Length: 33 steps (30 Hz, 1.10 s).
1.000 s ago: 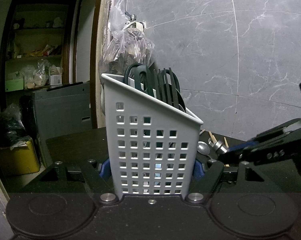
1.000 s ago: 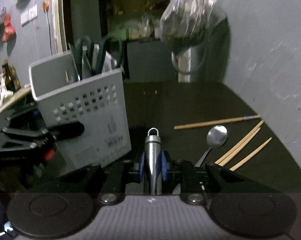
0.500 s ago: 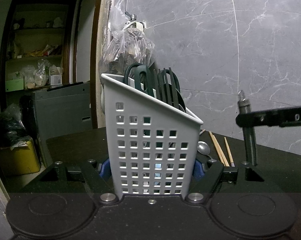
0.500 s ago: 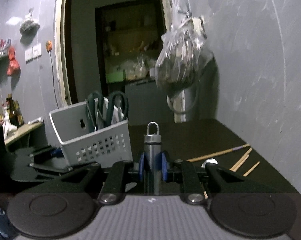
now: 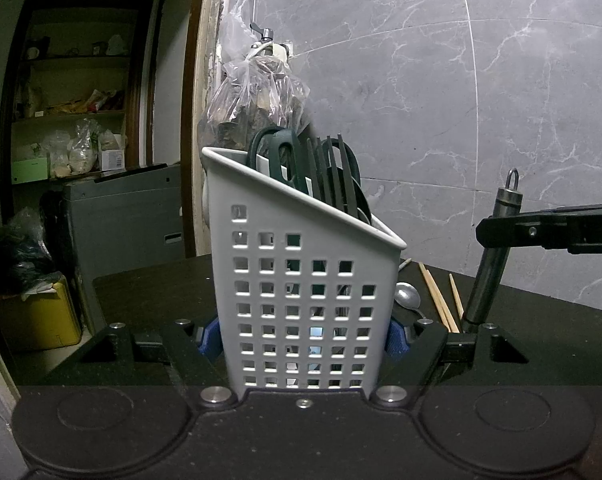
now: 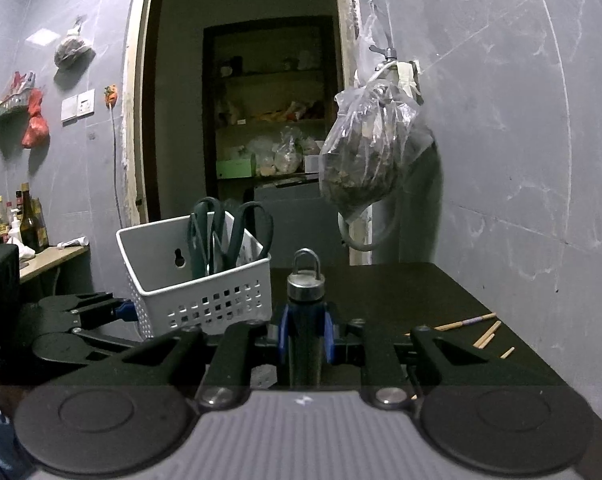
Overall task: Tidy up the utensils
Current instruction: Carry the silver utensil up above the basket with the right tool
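Between my right fingers (image 6: 304, 334) I hold a slim metal utensil handle (image 6: 304, 288), pinched narrow on its shaft below the capped end with the hanging ring; it stands nearly upright. I judge it stiff, fairly heavy for its width and slick, so a grip low on the round shaft could let it swivel; taking it near the middle, as now, seems safest. My left fingers (image 5: 303, 338) are clamped on the lower sides of the white perforated caddy (image 5: 301, 280), which stands on the dark tabletop (image 5: 149, 284); it looks light and slightly flexible, so it wants holding low while things drop in. Dark-handled scissors (image 5: 275, 152) already sit inside. Beyond it lie a spoon (image 5: 408, 296) and wooden chopsticks (image 5: 437, 298), light and prone to roll. The left view shows the handle's whole length and slight tilt, and the spoon. The right view hides the spoon, but shows the caddy's open mouth and the chopsticks scattered toward the wall.
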Motion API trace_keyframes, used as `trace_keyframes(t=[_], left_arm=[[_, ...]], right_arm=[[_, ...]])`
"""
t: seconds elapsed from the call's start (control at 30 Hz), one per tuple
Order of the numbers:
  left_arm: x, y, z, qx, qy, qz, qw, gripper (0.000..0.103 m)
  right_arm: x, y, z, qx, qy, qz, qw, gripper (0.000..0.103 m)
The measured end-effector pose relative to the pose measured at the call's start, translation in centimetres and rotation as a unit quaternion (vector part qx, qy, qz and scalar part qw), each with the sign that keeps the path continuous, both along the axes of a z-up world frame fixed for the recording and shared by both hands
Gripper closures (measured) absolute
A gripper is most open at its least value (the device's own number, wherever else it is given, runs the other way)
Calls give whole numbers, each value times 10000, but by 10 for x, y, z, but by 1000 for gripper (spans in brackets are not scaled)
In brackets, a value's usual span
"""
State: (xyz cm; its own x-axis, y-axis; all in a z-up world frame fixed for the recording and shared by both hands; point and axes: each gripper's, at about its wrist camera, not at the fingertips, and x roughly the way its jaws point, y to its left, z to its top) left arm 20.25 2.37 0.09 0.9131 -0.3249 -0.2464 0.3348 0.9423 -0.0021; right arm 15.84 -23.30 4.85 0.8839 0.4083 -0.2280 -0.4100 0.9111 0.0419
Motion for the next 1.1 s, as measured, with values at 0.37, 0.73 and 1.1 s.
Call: trace_keyframes(t=[0.37, 0.73, 1.1], left_arm=[[0, 0, 0, 3, 1, -2, 10000, 26], [0, 0, 0, 3, 0, 4, 10000, 26], [-1, 1, 0, 11, -1, 35, 10000, 26]], right_arm=[[-8, -2, 13, 358, -426, -129, 9984, 83], [-29, 16, 55, 272, -1497, -64, 9883, 83], [-26, 47, 93, 454, -2241, 271, 9731, 83]])
